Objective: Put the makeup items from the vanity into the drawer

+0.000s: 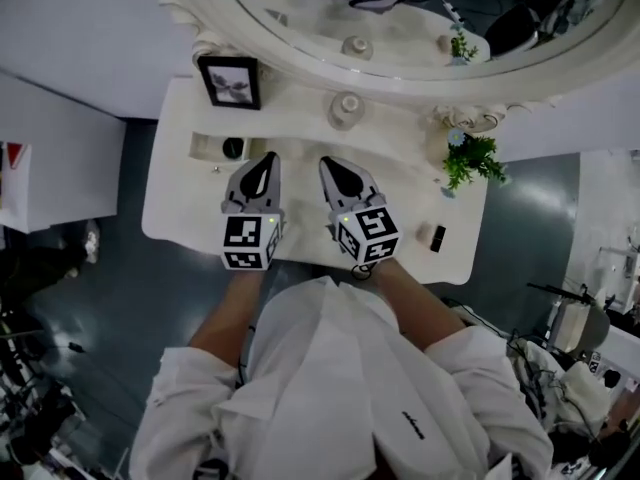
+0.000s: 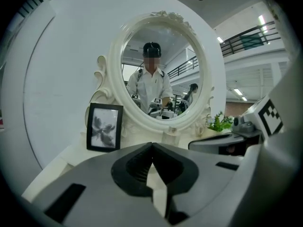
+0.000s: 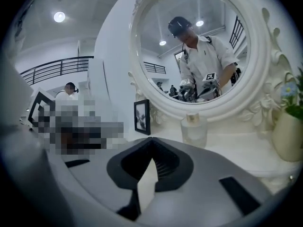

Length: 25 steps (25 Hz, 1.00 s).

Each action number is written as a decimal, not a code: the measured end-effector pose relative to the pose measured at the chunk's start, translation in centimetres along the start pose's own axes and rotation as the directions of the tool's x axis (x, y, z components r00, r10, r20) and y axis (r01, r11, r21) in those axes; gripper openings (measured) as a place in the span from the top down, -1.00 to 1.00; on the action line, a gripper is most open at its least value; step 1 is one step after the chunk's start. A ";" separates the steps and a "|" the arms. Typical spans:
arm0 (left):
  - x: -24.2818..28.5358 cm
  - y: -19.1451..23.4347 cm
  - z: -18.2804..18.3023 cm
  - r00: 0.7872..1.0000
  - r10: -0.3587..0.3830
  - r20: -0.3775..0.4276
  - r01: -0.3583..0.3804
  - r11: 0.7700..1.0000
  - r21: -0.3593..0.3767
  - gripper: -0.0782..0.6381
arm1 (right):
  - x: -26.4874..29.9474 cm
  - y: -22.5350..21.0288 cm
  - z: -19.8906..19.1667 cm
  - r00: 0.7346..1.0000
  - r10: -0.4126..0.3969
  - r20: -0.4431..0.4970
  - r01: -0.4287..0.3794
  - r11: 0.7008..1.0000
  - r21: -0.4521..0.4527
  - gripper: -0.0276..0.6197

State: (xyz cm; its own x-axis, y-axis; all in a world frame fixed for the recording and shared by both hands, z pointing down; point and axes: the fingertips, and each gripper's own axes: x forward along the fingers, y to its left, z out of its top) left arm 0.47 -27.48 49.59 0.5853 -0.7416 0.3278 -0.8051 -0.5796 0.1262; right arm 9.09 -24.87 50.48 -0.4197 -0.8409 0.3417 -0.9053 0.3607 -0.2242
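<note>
The white vanity worktop (image 1: 400,218) is lying below the person, smooth and matt, with a scalloped front edge. At its back an oval mirror (image 1: 400,28) is standing in a thick, carved white frame. The person, in a white shirt (image 1: 340,388), is leaning over the front edge and holding both grippers side by side above the middle of the worktop.

The left gripper (image 1: 268,160) and the right gripper (image 1: 328,164) are grey moulded shells with black ribbed pads. Each one's own view is showing its jaws closed tip to tip, with nothing between them.

A leafy green plant (image 1: 472,158) in a pale rounded vase is standing at the right. A black rectangular picture frame (image 1: 230,80) is leaning at the back left, and a squat frosted bottle (image 1: 346,110) is sitting under the mirror.

Only the head view is showing the makeup items. A small dark oblong item (image 1: 437,237) is lying near the right front edge. A small round black item (image 1: 232,148) is resting in a shallow rectangular recess at the left. The gripper views alone are showing the person reflected in the mirror glass.
</note>
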 end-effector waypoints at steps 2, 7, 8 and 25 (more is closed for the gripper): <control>-0.2 -1.4 0.7 1.000 -0.025 0.012 0.025 1.000 0.006 0.70 | -1.8 -1.2 0.5 1.000 -0.020 0.019 0.020 1.000 0.016 0.86; -0.4 -4.5 2.4 0.995 -0.092 0.034 0.091 0.995 0.032 0.70 | -6.8 -4.4 2.1 0.992 -0.097 0.081 0.092 0.994 0.062 0.86; -0.4 -5.2 2.7 0.993 -0.107 0.039 0.105 0.994 0.043 0.70 | -7.8 -4.9 2.3 0.989 -0.114 0.094 0.108 0.992 0.067 0.86; -2.9 -10.3 6.4 0.973 -0.203 0.114 0.187 0.973 0.133 0.70 | -23.3 -10.8 4.4 0.896 -0.371 0.243 0.354 0.928 0.112 0.86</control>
State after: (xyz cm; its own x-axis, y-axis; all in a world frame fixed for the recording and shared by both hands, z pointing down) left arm 7.69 -21.48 41.35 0.7433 -0.6424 0.1864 -0.6613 -0.7477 0.0600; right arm 28.92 -11.00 40.89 -0.0244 -0.9855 0.1679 -0.9819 -0.0080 -0.1895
